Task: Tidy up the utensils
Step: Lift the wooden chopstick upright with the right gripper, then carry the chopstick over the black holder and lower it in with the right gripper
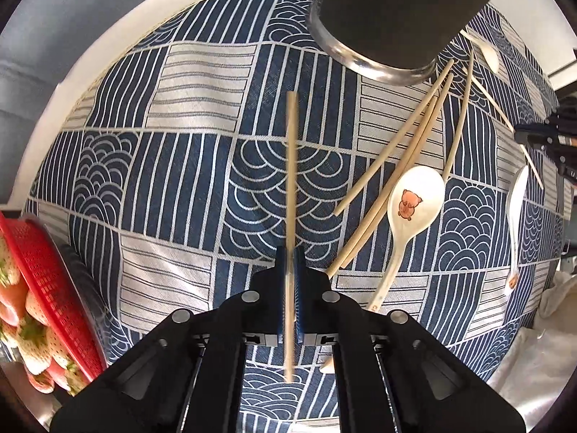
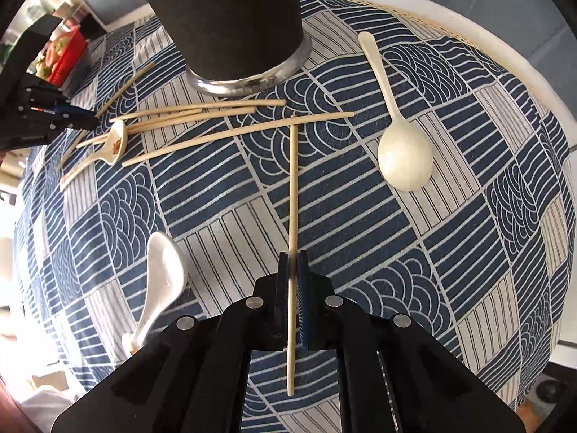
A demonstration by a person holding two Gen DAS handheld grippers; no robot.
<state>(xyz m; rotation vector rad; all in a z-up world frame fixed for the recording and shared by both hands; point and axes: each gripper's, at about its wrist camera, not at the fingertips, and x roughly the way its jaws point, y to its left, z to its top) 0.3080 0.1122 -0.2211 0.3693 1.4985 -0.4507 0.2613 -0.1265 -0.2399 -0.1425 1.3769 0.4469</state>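
Chopsticks, slim pale bamboo rods with a matte grain, are lying scattered with glossy ceramic spoons across a woven tablecloth [image 1: 180, 187] printed in navy and cream stripes and wave arcs.

In the left wrist view, the left gripper [image 1: 290, 252] is pinching one chopstick [image 1: 291, 166] between its ribbed blue pads; the stick is running straight up the centre of the frame, its far end reaching toward the holder and its near end poking out below the black fingers. Loose chopsticks [image 1: 393, 169] are fanning out at right of centre, partly under a white soup spoon with a bear print [image 1: 414, 202]. A tall dark cylindrical utensil holder with a shiny metal base ring [image 1: 360, 57] is standing at the top. A red plastic mesh basket of strawberries [image 1: 47, 270] is sitting at the lower left edge.

In the right wrist view, the right gripper [image 2: 293, 258] is likewise clamping a second chopstick [image 2: 294, 187] between pressed-together pads, the stick lying vertical in the frame. A plain white soup spoon [image 2: 162, 274] is resting at lower left beside the fingers, and a long-handled cream spoon [image 2: 400, 151] is lying at upper right.
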